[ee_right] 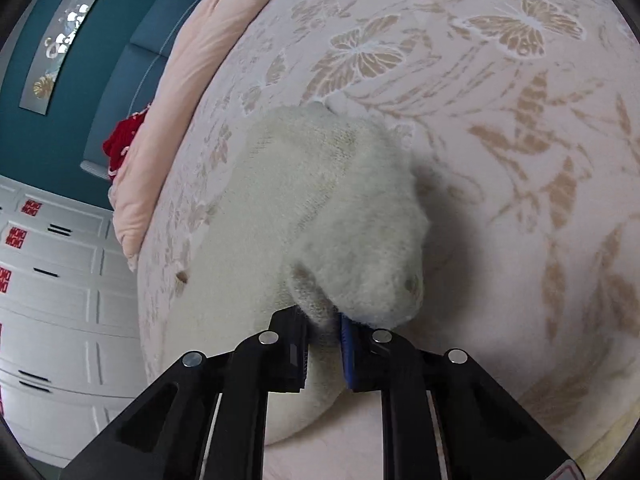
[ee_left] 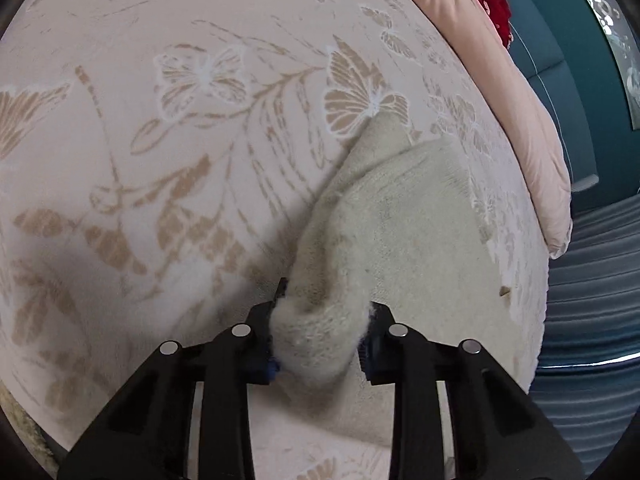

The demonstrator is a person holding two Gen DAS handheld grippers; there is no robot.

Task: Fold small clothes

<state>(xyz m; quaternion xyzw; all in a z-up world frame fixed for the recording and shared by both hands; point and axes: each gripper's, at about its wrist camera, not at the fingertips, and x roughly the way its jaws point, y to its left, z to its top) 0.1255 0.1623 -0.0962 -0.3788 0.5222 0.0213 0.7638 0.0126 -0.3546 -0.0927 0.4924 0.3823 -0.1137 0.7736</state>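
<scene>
Left wrist view: my left gripper (ee_left: 322, 336) is clenched on a bunched corner of the cream knit garment (ee_left: 400, 216), fabric squeezed between both pads, one fold riding up over the left pad. The rest of the garment lies out ahead on the butterfly-print bedspread (ee_left: 160, 120), partly doubled over, with a narrow end pointing away toward the pink quilt (ee_left: 500, 92) at the bed's far edge; a red cloth (ee_left: 494, 0) sits beyond that, not part of this. Right wrist view: my right gripper (ee_right: 324, 340) is also clamped on the same garment (ee_right: 320, 192), a thin pinch of knit between the pads, and the lifted part humps up in front of the camera, so I can't tell how the far edge lies. White drawers (ee_right: 52, 280) stand off to the side. To do this fold well, I reckon both pinches should travel together at even height, keeping the edge taut between them, carry it over the flat part, line edge to edge, lower, then release. Risk: the left grab is bulky and may drag extra layers; the soft knit sags easily.
</scene>
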